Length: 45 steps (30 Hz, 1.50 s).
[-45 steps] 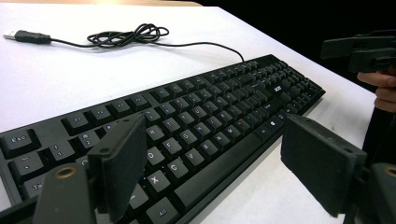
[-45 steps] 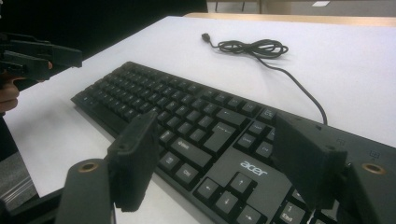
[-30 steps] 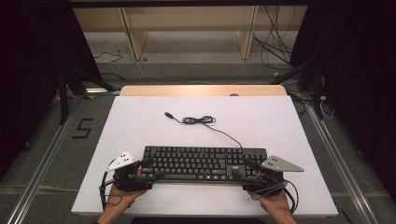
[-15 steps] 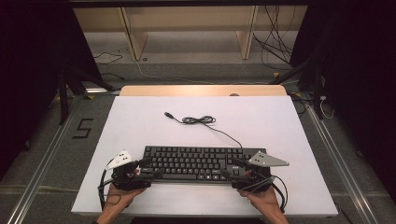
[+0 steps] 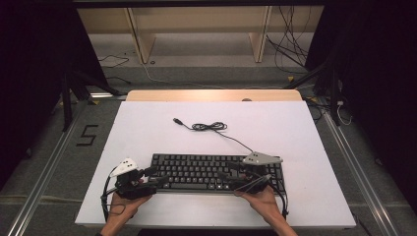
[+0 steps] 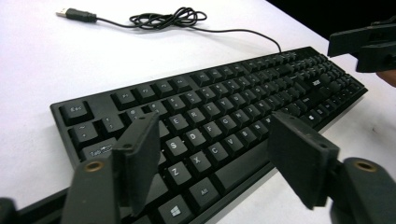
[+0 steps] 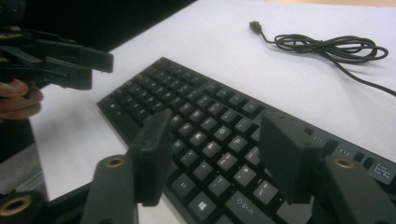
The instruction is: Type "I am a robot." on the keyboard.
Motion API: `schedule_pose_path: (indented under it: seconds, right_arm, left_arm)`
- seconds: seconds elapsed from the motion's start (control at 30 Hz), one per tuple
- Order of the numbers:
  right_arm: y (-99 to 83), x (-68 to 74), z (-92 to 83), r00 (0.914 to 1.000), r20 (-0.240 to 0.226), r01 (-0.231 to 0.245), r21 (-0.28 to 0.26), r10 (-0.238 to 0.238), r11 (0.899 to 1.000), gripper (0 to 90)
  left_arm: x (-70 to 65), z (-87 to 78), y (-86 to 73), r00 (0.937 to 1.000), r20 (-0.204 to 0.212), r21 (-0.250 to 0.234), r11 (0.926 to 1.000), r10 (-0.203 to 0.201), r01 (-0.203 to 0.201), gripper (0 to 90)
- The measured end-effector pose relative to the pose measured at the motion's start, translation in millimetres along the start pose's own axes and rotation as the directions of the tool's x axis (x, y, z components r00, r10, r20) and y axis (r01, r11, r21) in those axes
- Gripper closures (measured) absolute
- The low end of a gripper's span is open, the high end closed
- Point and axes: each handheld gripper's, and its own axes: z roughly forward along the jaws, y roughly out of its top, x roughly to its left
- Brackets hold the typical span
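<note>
The left gripper (image 5: 153, 177) sits at the lower left of the high view, held by a hand (image 5: 123, 209) that comes in from the bottom edge. Its jaws are spread, with a wide gap between them, and have just been closing a little. They hover over the left end of a black keyboard (image 5: 196, 169), with keys showing between them in the left gripper view; no pad presses on anything.

The right gripper (image 5: 231, 181) is at the lower middle-right of the high view, over the right half of the keyboard, held by the other hand (image 5: 263, 201). Its jaws are also spread and have just been closing somewhat. In the right gripper view the keys lie under and between the two jaws, and nothing is pinched.

The keyboard lies flat across the lower middle of a white table top (image 5: 147, 132), its long side running left to right. Its thin black cable (image 5: 209, 127) runs from the right part of its far edge towards the centre of the frame, bunches into a loose coil, and ends in a USB plug (image 5: 177, 121) lying on the table just left of the coil.
</note>
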Motion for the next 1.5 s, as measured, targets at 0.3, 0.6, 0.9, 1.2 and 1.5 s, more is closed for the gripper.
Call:
schedule_pose_path:
  seconds: [0.3, 0.6, 0.9, 1.2, 1.5]
  right_arm:
    - [8.5, -0.2, 24.3, 0.9995, 0.032, -0.004, 0.064, 0.002, 0.998, 69.2]
    - [13.0, 2.9, 46.5, 0.9998, 0.018, -0.007, 0.108, 0.005, 0.994, 82.1]
    - [14.9, 5.1, 61.8, 0.9998, 0.019, -0.003, 0.14, 0.001, 0.99, 89.3]
    - [15.5, 10.5, 78.1, 0.9998, 0.013, 0.01, 0.176, -0.012, 0.984, 90.0]
    - [17.8, 13.1, 88.6, 0.9996, 0.024, 0.009, 0.191, -0.014, 0.982, 90.0]
  left_arm:
    - [7.3, -0.8, -1.9, 0.997, -0.063, 0.049, 0.9977, -0.044, 0.047, 56.7]
    - [9.0, -0.4, -3.2, 0.9965, -0.082, 0.094, 0.9953, -0.017, 0.025, 74.7]
    - [8.8, 0.7, -3.9, 0.9964, -0.084, 0.116, 0.9932, 0.007, 0.002, 88.7]
    - [12.7, 0.8, -4.3, 0.9943, -0.107, 0.137, 0.9905, 0.005, 0.01, 88.9]
    - [16.5, 2.5, -5.4, 0.9917, -0.128, 0.164, 0.9863, 0.009, 0.012, 88.9]
